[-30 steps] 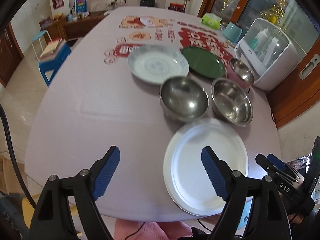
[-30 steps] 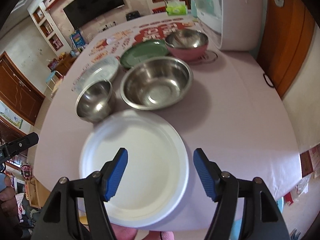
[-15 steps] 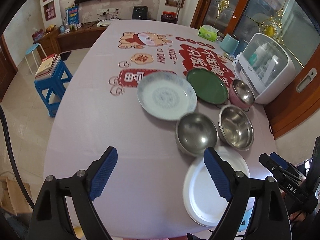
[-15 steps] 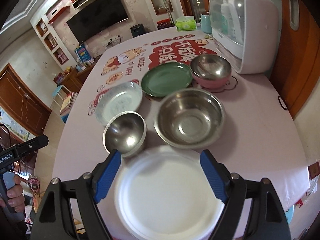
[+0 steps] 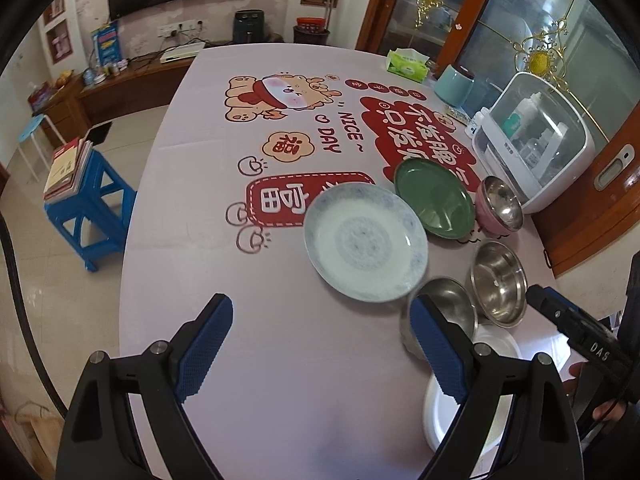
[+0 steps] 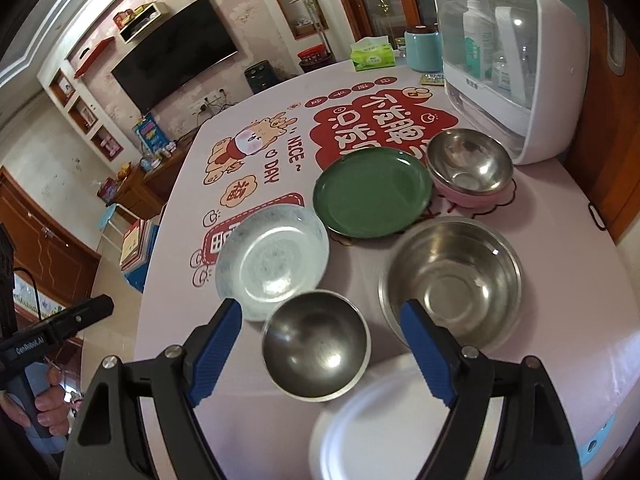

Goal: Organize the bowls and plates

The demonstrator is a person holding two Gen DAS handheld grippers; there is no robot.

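Landmark for all positions: the blue-patterned plate [image 5: 365,242], lying flat on the pink printed tablecloth [image 5: 280,360].

Left gripper [image 5: 320,350]: released, both blue pads spread wide, nothing between them but bare tablecloth. It hovered over the near side of the table, nearer the camera than the blue-patterned plate. Jaws had just been opening a little further.

Right gripper [image 6: 322,352]: also released, jaws wide and gripping nothing. The small steel bowl [image 6: 316,346] showed in the gap between its pads, but the pads stood clear of the rim. Jaws had opened further within the last second.

Task items, relative to the blue-patterned plate:
- green plate [image 6: 373,193]: just behind it on the right, rims close together, contact not clear
- pink bowl [image 6: 470,174] with a steel lining: beyond the green plate, further right, in front of the white cabinet [image 6: 516,60]
- large steel bowl [image 6: 450,280]: to its right and nearer the camera, upright
- small steel bowl: just in front of it, rims close
- white plate [image 6: 384,424]: nearest the table edge, in front of both steel bowls, blurred in the right wrist view

A hand [image 6: 44,404] gripping a black handle showed at the lower left of the right wrist view
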